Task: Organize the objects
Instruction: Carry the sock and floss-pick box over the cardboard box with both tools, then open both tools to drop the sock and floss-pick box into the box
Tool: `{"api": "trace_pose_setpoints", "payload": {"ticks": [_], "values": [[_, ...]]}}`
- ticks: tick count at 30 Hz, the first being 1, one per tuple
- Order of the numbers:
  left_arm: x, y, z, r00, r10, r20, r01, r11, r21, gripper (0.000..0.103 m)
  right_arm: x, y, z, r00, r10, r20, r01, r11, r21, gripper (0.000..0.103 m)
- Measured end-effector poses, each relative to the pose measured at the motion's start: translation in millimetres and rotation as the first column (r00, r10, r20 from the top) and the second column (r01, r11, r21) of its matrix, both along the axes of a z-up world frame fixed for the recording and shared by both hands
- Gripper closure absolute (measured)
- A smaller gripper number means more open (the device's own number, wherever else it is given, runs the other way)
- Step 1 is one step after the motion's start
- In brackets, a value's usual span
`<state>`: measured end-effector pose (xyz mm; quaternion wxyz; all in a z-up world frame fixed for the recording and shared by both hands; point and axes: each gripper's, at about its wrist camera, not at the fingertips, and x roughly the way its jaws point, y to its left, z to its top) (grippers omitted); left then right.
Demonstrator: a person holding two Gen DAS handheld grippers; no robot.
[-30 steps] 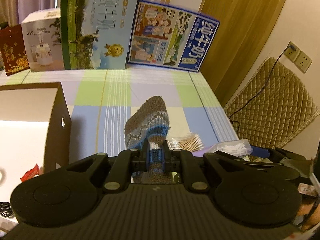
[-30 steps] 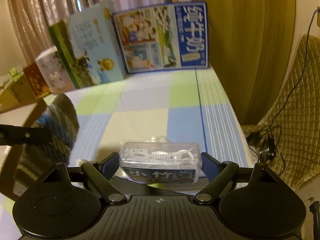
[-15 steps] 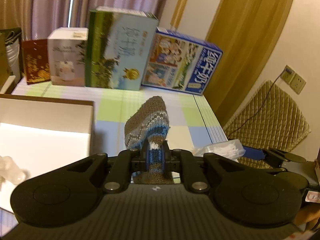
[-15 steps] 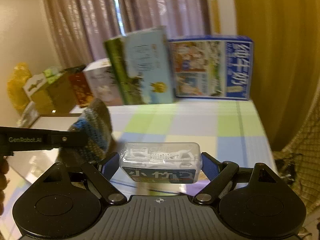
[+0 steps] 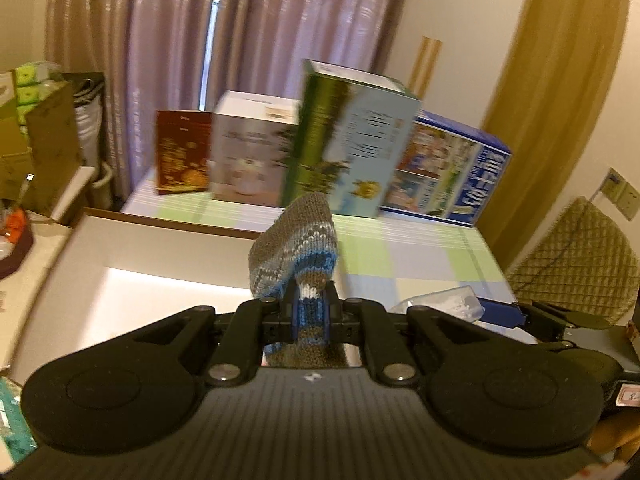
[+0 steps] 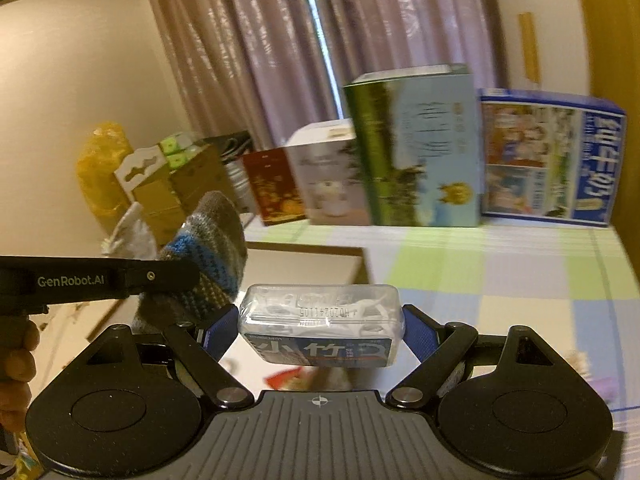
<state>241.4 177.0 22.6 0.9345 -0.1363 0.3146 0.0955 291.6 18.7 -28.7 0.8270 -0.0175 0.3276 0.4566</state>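
Big box: the open white box [image 5: 132, 280] sits on the left of the checked table [image 5: 420, 256]; both things likely go in here.
Room: lots of space inside the box; watch its brown rim.
Back row: tall cartons [image 5: 352, 140] stand well apart, no trouble.
Left tongs [image 5: 310, 312]: squeezed tight on the knitted sock [image 5: 296, 248], up in the air over the box edge. Lower it first, then let go.
Right tongs [image 6: 320, 332]: clamped on the clear floss box [image 6: 320, 320], held up beside the sock. Keep it level.
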Motion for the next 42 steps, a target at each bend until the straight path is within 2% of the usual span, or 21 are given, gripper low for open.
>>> {"api": "trace_pose_setpoints", "payload": {"ticks": [7, 12, 22, 26, 29, 34, 38, 42], "values": [[-7.6, 76.3, -4.6, 0.997, 0.07, -0.028, -0.069, 0.997, 0.039, 0.095, -8.4, 58.1, -15.7, 1.0, 0.001, -0.009, -0.002, 0.999, -0.04, 0.02], [4.3, 123.3, -17.3, 0.993, 0.092, -0.068, -0.087, 0.993, 0.077, 0.095, -6.4, 84.6, -27.9, 1.0, -0.02, -0.007, 0.019, 0.997, -0.074, 0.02], [42.2, 172.4, -71.2, 0.973, 0.085, -0.217, -0.062, 0.992, 0.113, 0.095, 11.7, 123.4, -53.6, 0.998, -0.067, -0.017, 0.064, 0.987, -0.146, 0.02], [60.2, 179.5, -95.2, 0.954, 0.087, -0.288, -0.04, 0.985, 0.166, 0.094, 19.9, 131.6, -62.7, 0.996, -0.085, -0.028, 0.079, 0.982, -0.169, 0.02], [69.5, 183.6, -109.3, 0.943, 0.085, -0.322, -0.029, 0.984, 0.175, 0.09, 24.1, 137.3, -68.2, 0.996, -0.085, -0.03, 0.078, 0.979, -0.188, 0.02], [74.8, 185.7, -116.7, 0.947, 0.06, -0.317, -0.012, 0.988, 0.152, 0.072, 29.2, 144.9, -80.0, 0.996, -0.084, -0.025, 0.076, 0.969, -0.235, 0.02], [78.1, 187.7, -117.8, 0.948, 0.047, -0.315, -0.007, 0.992, 0.128, 0.069, 31.3, 152.8, -88.6, 0.997, -0.071, -0.012, 0.064, 0.953, -0.295, 0.019], [79.5, 187.6, -119.0, 0.947, 0.034, -0.319, 0.003, 0.993, 0.114, 0.061, 32.5, 160.2, -98.4, 0.999, -0.051, -0.007, 0.046, 0.934, -0.355, 0.019]]}}
